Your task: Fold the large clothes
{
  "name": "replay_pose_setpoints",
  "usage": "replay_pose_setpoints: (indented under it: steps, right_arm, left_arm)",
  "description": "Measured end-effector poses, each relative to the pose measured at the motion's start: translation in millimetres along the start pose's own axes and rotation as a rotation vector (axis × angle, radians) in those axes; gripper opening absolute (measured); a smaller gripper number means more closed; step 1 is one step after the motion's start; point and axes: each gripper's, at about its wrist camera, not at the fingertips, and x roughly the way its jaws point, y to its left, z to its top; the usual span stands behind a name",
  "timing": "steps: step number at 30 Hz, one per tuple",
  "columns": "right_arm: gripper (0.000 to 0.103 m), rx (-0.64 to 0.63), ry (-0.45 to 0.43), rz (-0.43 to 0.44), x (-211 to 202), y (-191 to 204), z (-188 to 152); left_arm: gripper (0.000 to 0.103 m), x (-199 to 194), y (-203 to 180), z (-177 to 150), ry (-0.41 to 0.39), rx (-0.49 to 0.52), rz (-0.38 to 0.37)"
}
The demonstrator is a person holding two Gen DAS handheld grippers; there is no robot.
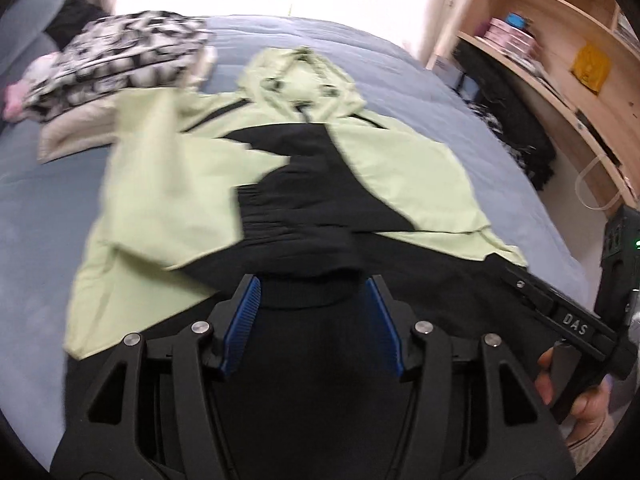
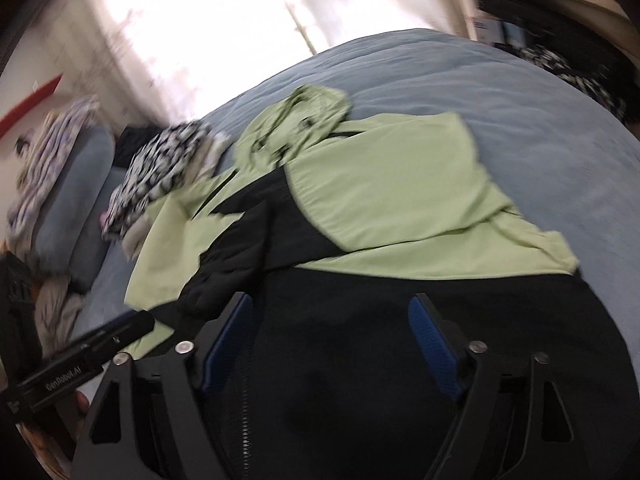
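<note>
A light green and black hooded jacket (image 1: 360, 168) lies spread on a bed with a blue-grey cover (image 1: 40, 200), its hood (image 1: 304, 72) pointing toward the bright window side and its black lower part toward the cameras. Both sleeves are folded in over the body, and one black cuff (image 1: 288, 216) lies across the middle. The left gripper (image 1: 316, 316) is low above the black hem; its jaws stand partly open, with the blue pads (image 1: 242, 312) on either side of the dark cloth but not pressing on it, as far as the blur allows to see. The right gripper (image 2: 336, 344) is also above the black part, beside the zipper (image 2: 244, 420); its jaws stand wide apart and hold nothing. Black fabric against black gripper bodies makes the lower edge of the jacket hard to make out in both views, and it is cut off by the frame. In the left wrist view the right gripper shows at the right border with part of a hand (image 1: 580, 392) on it. A black and white patterned garment (image 1: 116, 56) lies on a beige one (image 1: 72, 128) just beside the left sleeve; whether they touch it is not clear. Wooden shelves (image 1: 560, 32) stand beside the bed, their contents too blurred to name. The window is overexposed.
</note>
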Motion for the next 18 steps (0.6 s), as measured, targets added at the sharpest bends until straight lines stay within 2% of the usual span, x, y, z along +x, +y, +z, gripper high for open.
replay_pose_setpoints:
  steps: [5,9,12,15,16,17,18]
  right_arm:
    - [0.084,-0.171,0.051,0.012,27.5,64.5,5.7]
    - [0.084,-0.35,0.103,0.016,57.5,115.2,7.9]
    - [0.084,-0.497,0.159,-0.007,85.6,149.9,-2.0]
    - [0.084,-0.617,0.149,-0.084,110.2,171.6,-9.3]
    - [0.082,-0.641,0.14,-0.11,116.8,175.7,-10.3]
    - [0.074,-0.673,0.13,-0.136,123.5,181.9,-10.5]
    - [0.05,-0.705,0.139,-0.149,131.1,187.0,-9.6]
  left_arm:
    - [0.052,-12.4,51.1,-9.6,-0.008,-0.107,0.012]
    - [0.052,-11.0,77.2,-17.0,-0.007,-0.148,0.029]
    - [0.052,-7.5,92.2,-21.9,-0.004,-0.176,0.03]
    - [0.052,-5.5,105.3,-25.6,-0.006,-0.205,0.028]
    - [0.052,-4.8,109.4,-26.7,-0.006,-0.214,0.026]
    - [0.052,-4.2,115.4,-28.2,-0.006,-0.224,0.023]
    - [0.052,-3.8,118.6,-29.0,-0.005,-0.231,0.025]
